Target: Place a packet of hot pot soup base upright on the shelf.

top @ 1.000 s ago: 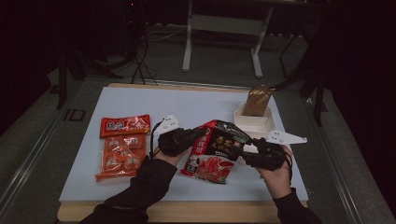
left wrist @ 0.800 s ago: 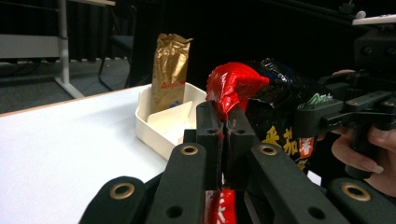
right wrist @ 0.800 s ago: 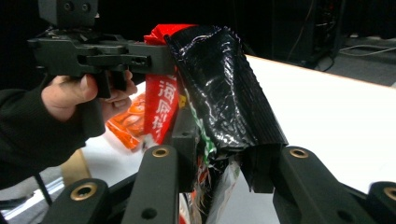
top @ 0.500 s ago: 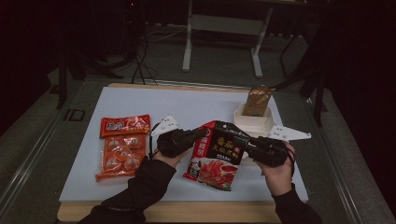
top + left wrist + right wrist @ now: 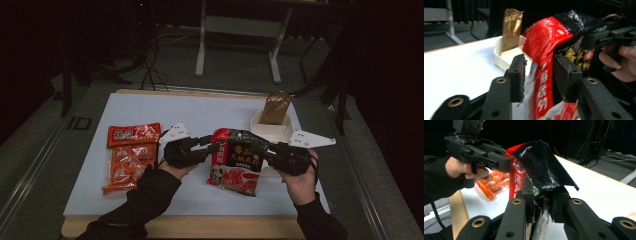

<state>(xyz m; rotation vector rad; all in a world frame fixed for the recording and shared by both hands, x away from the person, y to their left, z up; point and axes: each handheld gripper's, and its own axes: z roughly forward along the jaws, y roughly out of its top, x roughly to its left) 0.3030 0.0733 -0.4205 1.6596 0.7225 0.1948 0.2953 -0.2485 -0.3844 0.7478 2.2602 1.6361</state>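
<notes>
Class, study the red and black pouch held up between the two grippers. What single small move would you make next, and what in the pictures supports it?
Probably draw the left gripper back off the red and black pouch. Its jaws have just been opening and now stand apart around the pouch's red edge, while the right gripper is clamped on the other side and carries it. That would free the pouch to go toward the white tray holding a gold bag.
</notes>
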